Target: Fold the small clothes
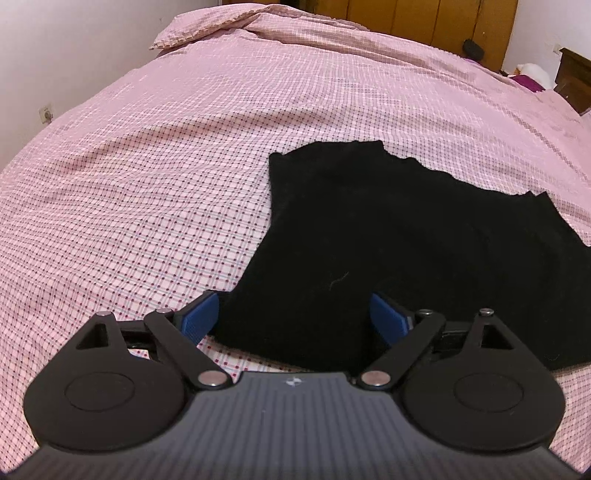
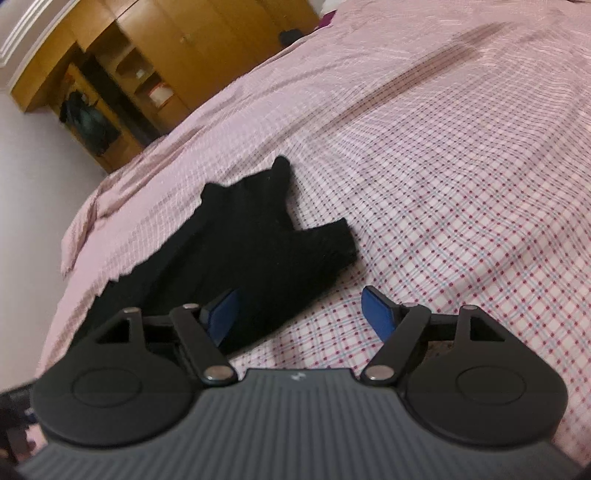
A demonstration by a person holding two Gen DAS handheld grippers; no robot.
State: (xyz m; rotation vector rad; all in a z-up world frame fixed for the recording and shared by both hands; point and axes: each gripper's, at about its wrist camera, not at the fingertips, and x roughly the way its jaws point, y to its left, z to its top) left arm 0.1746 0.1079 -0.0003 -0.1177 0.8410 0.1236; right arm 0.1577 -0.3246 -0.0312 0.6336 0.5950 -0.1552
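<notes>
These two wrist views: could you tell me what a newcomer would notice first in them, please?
A black garment lies spread on a pink checked bedspread, the one dark shape on it. The open left gripper frames its near edge; the open right gripper is at its corner. A wooden wardrobe stands beyond the bed.

Bare bedspread (image 1: 129, 184) left of black garment (image 1: 369, 240); pillow (image 1: 229, 22) far back, possibly clear.
</notes>
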